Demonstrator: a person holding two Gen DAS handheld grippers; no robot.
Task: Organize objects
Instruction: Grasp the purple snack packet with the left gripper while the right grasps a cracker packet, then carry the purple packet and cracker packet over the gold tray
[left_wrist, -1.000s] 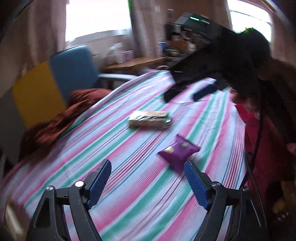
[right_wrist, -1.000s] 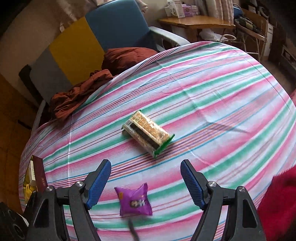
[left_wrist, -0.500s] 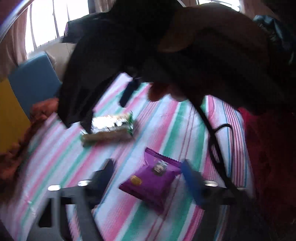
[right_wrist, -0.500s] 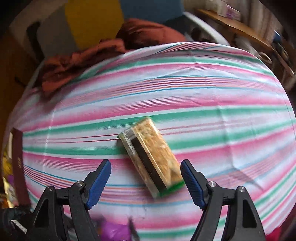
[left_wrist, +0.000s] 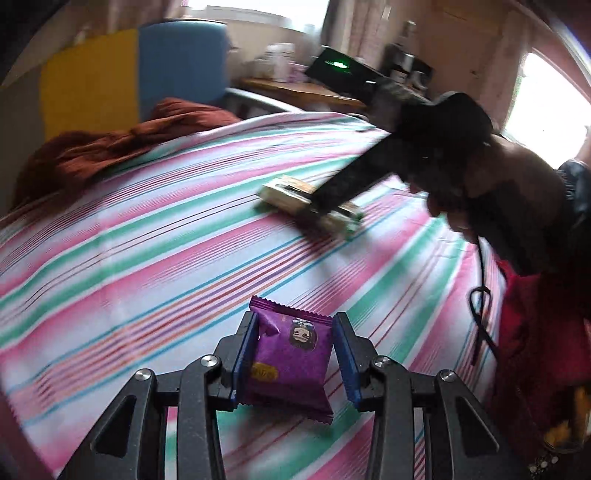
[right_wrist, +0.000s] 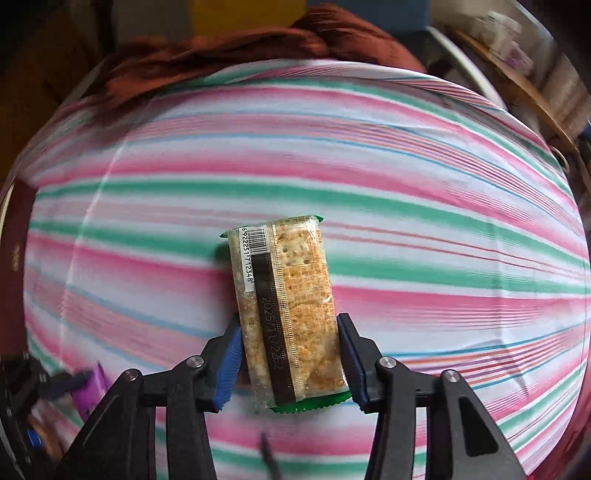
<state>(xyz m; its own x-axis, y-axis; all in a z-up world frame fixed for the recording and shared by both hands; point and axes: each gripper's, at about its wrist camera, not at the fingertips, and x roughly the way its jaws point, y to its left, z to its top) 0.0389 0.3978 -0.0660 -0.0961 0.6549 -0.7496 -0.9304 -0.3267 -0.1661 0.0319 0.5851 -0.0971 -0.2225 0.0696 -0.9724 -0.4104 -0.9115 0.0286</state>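
Observation:
A purple snack packet (left_wrist: 291, 365) lies on the striped tablecloth (left_wrist: 147, 240). My left gripper (left_wrist: 295, 354) straddles it, jaws closing, and both blue pads touch its sides. Farther back lies a clear cracker pack (left_wrist: 284, 192) with green ends, and the right gripper (left_wrist: 332, 199), held by a hand (left_wrist: 498, 192), reaches down onto it. In the right wrist view the cracker pack (right_wrist: 284, 280) lies lengthwise between the closing jaws of my right gripper (right_wrist: 290, 354), and the pads meet its long edges. The purple packet (right_wrist: 88, 391) shows blurred at the lower left.
A rust-red cloth (left_wrist: 110, 147) is heaped at the table's far left edge, in front of a blue and yellow chair (left_wrist: 177, 66). A red garment (left_wrist: 535, 332) and a dangling black cable (left_wrist: 480, 314) are at the right edge. A wooden desk (left_wrist: 303, 88) stands behind.
Both grippers came down to the table. The left jaws narrowed around the purple packet. The right gripper moved from above the purple packet to the cracker pack and narrowed onto it.

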